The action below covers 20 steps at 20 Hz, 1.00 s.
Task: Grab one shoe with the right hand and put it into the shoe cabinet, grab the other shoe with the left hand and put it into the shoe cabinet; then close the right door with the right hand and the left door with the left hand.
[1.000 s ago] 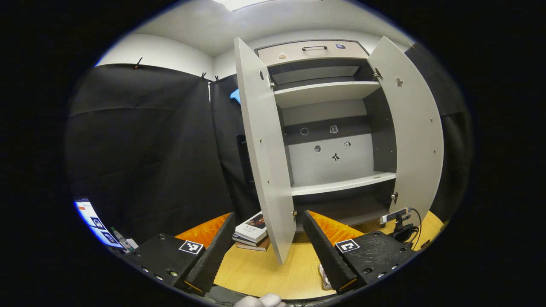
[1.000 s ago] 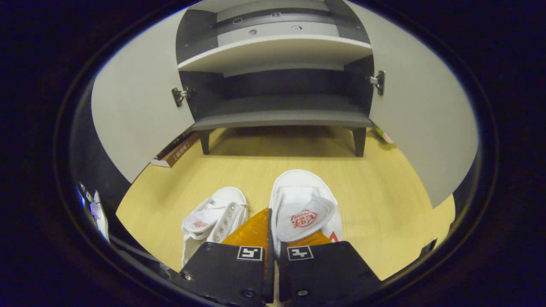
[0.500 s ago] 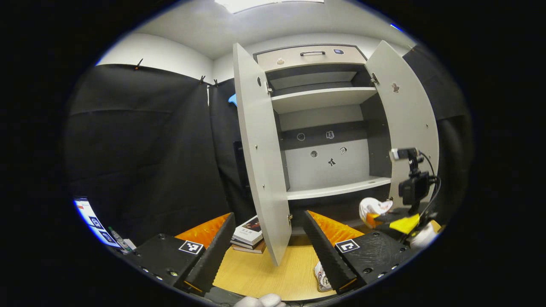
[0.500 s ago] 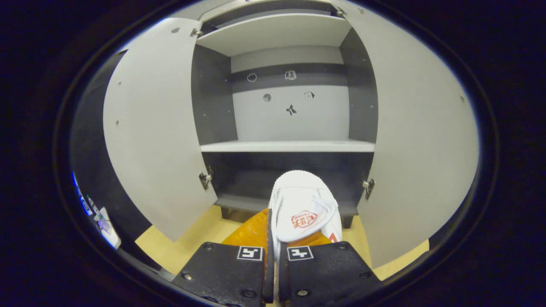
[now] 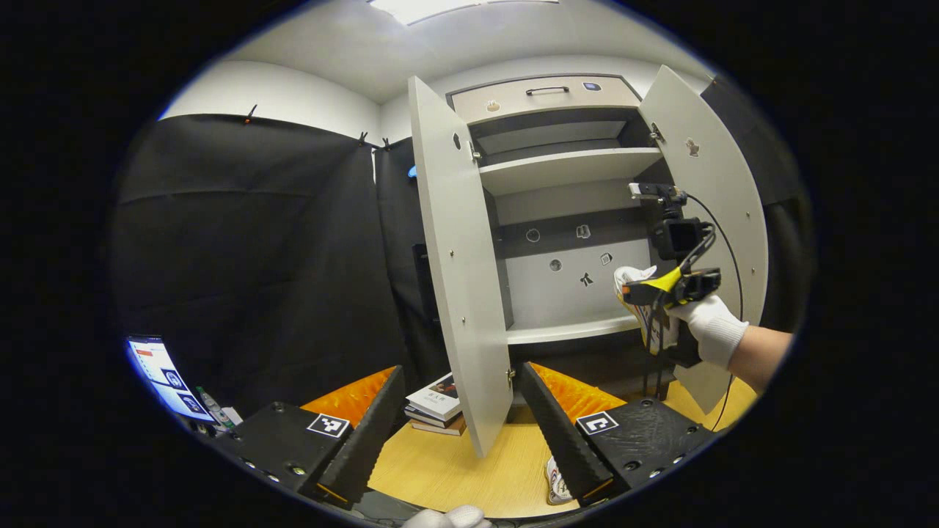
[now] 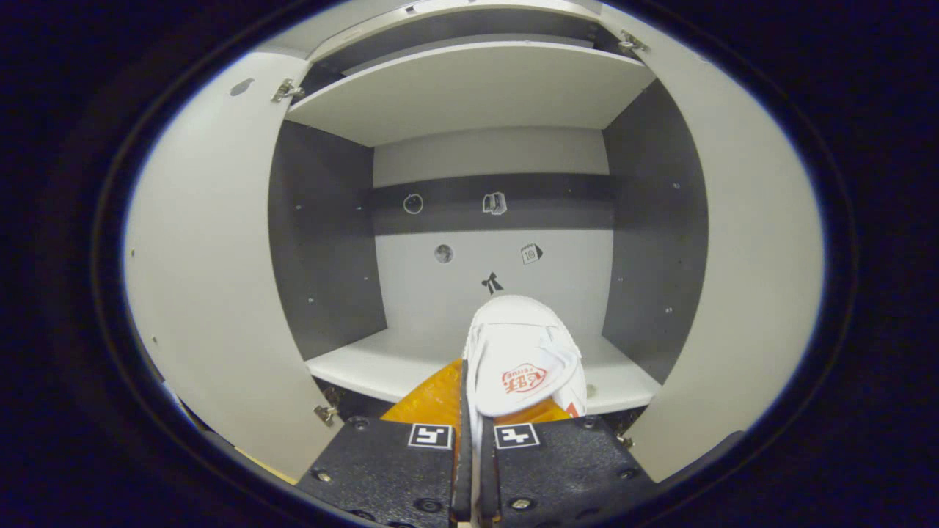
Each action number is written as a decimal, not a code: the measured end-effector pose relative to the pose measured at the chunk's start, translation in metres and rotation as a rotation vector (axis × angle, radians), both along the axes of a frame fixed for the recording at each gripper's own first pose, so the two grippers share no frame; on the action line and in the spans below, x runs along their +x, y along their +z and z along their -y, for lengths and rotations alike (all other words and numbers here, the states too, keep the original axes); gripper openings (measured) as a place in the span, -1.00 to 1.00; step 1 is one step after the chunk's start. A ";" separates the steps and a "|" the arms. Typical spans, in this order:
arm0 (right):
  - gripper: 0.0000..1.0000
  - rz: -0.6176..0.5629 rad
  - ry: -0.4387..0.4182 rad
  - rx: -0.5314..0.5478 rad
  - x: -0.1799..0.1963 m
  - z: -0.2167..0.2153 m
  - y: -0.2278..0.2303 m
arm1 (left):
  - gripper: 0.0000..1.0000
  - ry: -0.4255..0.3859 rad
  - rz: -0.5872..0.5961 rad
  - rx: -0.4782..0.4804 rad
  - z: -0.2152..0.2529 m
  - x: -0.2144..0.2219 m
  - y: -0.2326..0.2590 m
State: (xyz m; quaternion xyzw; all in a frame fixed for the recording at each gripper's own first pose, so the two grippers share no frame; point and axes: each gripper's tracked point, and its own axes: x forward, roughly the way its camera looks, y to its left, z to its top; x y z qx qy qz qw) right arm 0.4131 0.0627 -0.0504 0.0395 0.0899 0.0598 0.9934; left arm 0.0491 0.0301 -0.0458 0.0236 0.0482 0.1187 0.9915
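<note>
Fingers of the right gripper [image 6: 469, 433] sit at bottom centre of the right gripper view, pressed together on the side wall of a white shoe [image 6: 524, 363]. Shoe toe points up-frame toward the shoe cabinet [image 6: 484, 95], hanging just above the front edge of the pale middle shelf [image 6: 367, 363]. Left door [image 6: 198, 279] and right door [image 6: 748, 279] both stand wide open at the frame's sides.

Left gripper view: left gripper [image 5: 458, 433] at the bottom, fingers spread well apart, nothing between them. Low between them, the second shoe [image 5: 556, 488] lies on the wooden floor [image 5: 455, 469], partly hidden by one finger. Stack of books [image 5: 436, 403] just beyond, at the foot of the open left door. Farther off, right of centre, a gloved hand [image 5: 708, 326] holds the right gripper with the white shoe level with the middle shelf. Small screen [image 5: 165, 378] at lower left against the black cloth.
</note>
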 end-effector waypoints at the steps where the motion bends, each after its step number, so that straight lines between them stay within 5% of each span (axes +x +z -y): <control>1: -0.84 0.009 -0.002 0.004 0.017 -0.002 0.008 | 0.93 0.013 -0.002 0.003 -0.001 -0.001 0.000; 6: -0.84 -0.013 -0.012 -0.024 0.099 -0.010 0.018 | 0.93 0.085 -0.013 0.010 -0.003 0.002 -0.002; 12: -0.87 -0.185 -0.022 -0.052 0.141 -0.014 -0.024 | 0.92 0.143 -0.023 0.019 -0.007 0.002 -0.003; 16: -0.55 -0.267 -0.046 -0.081 0.147 -0.009 -0.037 | 0.92 0.144 -0.023 0.012 -0.007 0.005 -0.005; 17: -0.27 -0.285 -0.030 -0.074 0.146 -0.012 -0.042 | 0.92 0.140 -0.024 0.013 -0.007 0.006 -0.005; 18: -0.38 -0.286 -0.028 -0.069 0.145 -0.011 -0.041 | 0.92 0.136 -0.022 0.014 -0.007 0.007 -0.004; 20: -0.24 -0.241 -0.003 -0.053 0.144 -0.015 -0.028 | 0.93 0.126 -0.022 0.012 -0.007 0.011 -0.003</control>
